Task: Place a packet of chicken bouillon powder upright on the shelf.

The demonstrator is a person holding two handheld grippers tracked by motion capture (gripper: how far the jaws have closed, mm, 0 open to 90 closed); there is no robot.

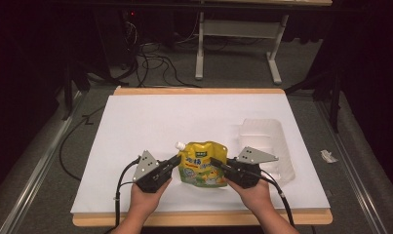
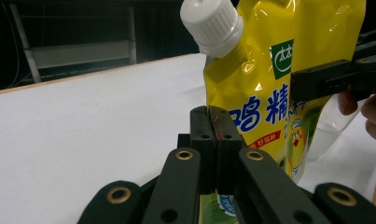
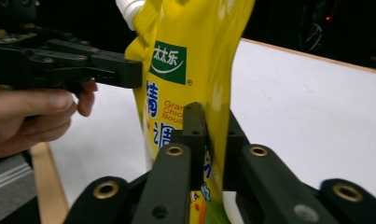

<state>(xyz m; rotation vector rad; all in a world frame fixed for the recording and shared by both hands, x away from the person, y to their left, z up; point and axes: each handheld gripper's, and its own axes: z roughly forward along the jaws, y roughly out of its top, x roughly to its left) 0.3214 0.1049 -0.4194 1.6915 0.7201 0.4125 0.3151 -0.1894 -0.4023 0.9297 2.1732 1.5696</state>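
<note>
Left hand: at the near counter edge, wrapped round the body of its tool; judged to steady one side of the pouch.
Right hand: mirrors the left, so the load is shared between two edges.
Left hand-held gripper: jaws pressed together on the pouch's left edge seam; in the left gripper view the two black pads meet with only the thin foil margin between them.
Right hand-held gripper: jaws nearly together, pinching the pouch's right edge; in the right gripper view the yellow film passes between the pads, which press on it.
Pouch: yellow spouted stand-up bag, upright between the two tools, at the near middle of the counter; whether its base rests on the sheet or hangs just clear cannot be told. Seen also in the left gripper view and the right gripper view.
Reason for the hold: a soft bag sags under a single grip; pinching both flat side seams keeps it upright and the spout uppermost, a judgement from the pose.
Cap: white screw cap, at the pouch's top left corner, tilted outward, untouched by either tool.
Counter: white sheet on a wooden board, bare around the pouch.
Tray: clear plastic container, beside and beyond the right tool, apart from the pouch; possibly where the pouch belongs.
Far ground: dark floor with cables and a grey table frame.
</note>
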